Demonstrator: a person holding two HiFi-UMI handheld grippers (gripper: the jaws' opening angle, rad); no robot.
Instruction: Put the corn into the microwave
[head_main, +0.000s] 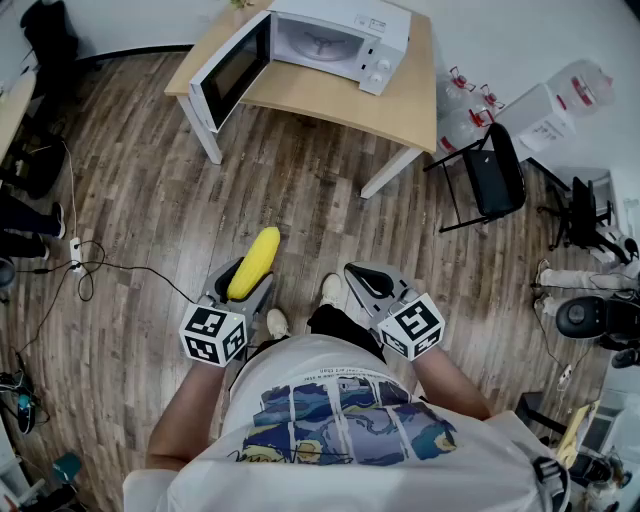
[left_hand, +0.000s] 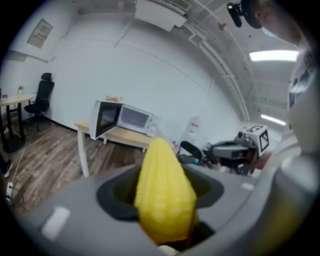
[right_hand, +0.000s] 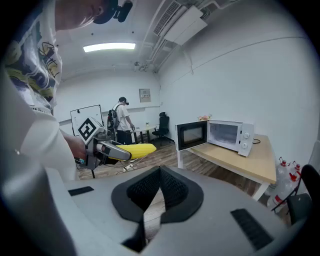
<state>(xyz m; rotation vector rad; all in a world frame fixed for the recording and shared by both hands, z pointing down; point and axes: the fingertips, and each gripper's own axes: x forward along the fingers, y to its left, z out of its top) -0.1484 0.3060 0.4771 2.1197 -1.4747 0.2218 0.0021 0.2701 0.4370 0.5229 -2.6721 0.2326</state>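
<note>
A yellow corn cob (head_main: 254, 263) sticks out forward from my left gripper (head_main: 243, 281), whose jaws are shut on it. In the left gripper view the corn (left_hand: 164, 192) fills the space between the jaws. The white microwave (head_main: 320, 45) stands on a wooden table (head_main: 400, 100) well ahead, its door (head_main: 232, 70) swung wide open to the left. My right gripper (head_main: 362, 281) is held level with the left one, shut and empty. The right gripper view shows the microwave (right_hand: 222, 135), the corn (right_hand: 132, 150) and the left gripper's fingers (right_hand: 107, 149).
A black folding chair (head_main: 490, 175) stands right of the table, with water jugs (head_main: 460, 110) behind it. Cables (head_main: 90, 270) trail over the wooden floor at left. A person (right_hand: 121, 119) stands far back in the room near a desk and office chair (right_hand: 162, 127).
</note>
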